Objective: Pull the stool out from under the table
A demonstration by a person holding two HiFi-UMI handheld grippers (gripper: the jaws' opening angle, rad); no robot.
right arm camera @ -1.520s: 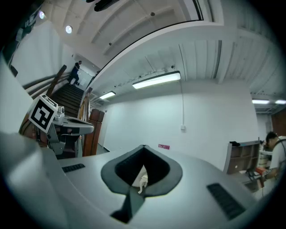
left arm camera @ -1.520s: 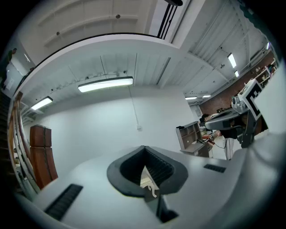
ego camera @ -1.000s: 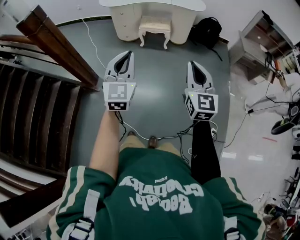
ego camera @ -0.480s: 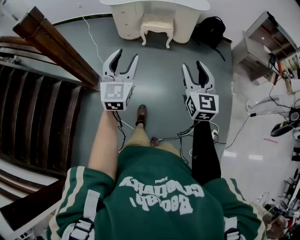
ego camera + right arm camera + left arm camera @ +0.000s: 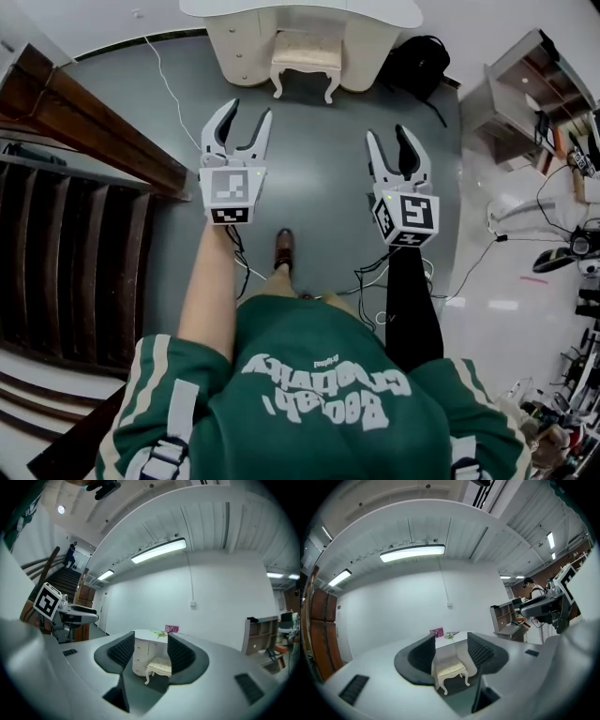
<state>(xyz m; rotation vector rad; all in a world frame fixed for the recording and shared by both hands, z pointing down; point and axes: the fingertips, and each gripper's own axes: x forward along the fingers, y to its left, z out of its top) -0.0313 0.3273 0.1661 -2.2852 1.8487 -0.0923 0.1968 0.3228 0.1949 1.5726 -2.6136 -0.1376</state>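
Cream stool (image 5: 306,58) stands upright, long axis along the table (image 5: 234,42) front.

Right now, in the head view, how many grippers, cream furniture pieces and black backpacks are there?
Grippers: 2 (left gripper, right gripper)
Cream furniture: 2 (dressing table, stool)
Black backpack: 1
Total: 5

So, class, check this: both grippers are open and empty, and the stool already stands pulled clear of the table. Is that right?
Not quite. The stool is not clear of the table: the head view shows it tucked into the table's knee gap, partly under the top. The rest holds: the left gripper and the right gripper are both open and empty.
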